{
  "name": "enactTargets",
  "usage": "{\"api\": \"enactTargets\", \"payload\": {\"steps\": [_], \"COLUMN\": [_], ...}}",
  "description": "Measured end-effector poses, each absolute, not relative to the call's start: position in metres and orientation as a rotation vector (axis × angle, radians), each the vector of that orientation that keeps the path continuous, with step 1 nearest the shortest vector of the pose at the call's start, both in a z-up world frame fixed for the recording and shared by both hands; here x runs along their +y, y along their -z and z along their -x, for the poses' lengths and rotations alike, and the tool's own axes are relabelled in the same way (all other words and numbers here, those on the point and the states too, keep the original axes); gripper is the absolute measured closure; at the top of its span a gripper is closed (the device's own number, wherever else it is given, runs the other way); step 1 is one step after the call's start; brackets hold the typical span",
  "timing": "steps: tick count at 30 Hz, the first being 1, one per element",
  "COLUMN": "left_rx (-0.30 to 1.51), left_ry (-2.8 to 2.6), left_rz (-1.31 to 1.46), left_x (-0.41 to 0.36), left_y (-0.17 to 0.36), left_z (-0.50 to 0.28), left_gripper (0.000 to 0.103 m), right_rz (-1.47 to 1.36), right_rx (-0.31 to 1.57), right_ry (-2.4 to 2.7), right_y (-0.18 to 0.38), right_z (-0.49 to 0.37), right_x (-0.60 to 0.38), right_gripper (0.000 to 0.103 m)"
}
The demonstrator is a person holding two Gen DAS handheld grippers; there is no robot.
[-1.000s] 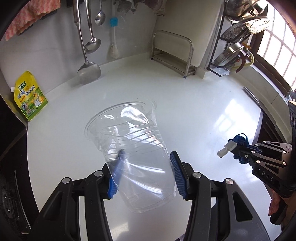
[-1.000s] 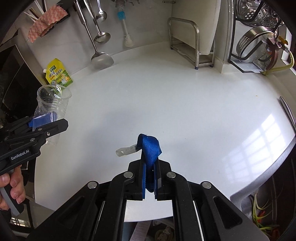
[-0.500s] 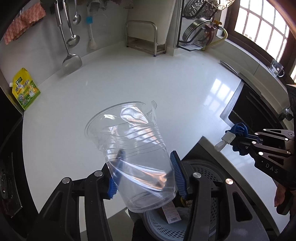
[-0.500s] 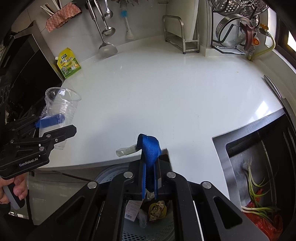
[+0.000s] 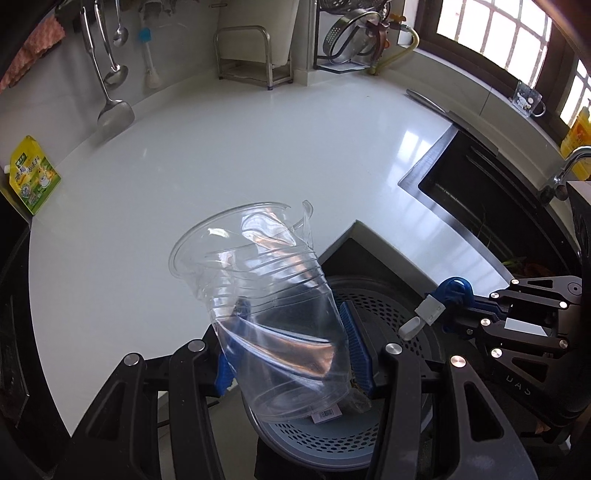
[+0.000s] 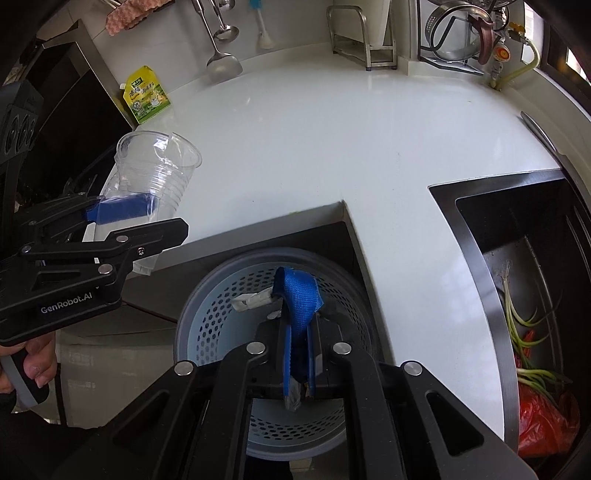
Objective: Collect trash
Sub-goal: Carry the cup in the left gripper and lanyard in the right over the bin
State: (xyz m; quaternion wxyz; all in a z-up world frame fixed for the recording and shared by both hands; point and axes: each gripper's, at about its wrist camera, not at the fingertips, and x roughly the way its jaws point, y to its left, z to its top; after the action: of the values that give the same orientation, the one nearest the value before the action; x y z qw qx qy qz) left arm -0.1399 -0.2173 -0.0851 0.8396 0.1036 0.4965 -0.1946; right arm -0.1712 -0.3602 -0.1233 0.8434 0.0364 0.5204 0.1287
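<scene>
Crumpled clear plastic cup (image 5: 266, 314) is sitting clamped in the left gripper (image 5: 291, 343), hanging over the perforated trash basket (image 6: 207, 314); the right gripper (image 6: 299, 354) is pinching a small white wrapper (image 6: 251, 301) above it, beside the white table (image 5: 221, 155).

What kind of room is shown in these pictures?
Most likely a home kitchen: ladles hang on the wall above a white countertop, a steel sink holds green onions, and a dish rack stands at the back.
</scene>
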Motion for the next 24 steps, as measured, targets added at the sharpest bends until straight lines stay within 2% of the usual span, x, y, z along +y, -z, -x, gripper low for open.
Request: {"api": "enactTargets", "payload": {"steps": [24], "left_rx": [1.168], "left_ry": [0.500], "left_rz": [-0.275], "left_x": [-0.227], "left_y": [0.138], "left_z": [0.172], "left_gripper": [0.054], "right_rz": [-0.059], "right_rx": [1.214], "right_ry": [-0.244], "right_y": [0.168], "right_z": [0.195], "right_x": [-0.356], "right_gripper": [0.096]}}
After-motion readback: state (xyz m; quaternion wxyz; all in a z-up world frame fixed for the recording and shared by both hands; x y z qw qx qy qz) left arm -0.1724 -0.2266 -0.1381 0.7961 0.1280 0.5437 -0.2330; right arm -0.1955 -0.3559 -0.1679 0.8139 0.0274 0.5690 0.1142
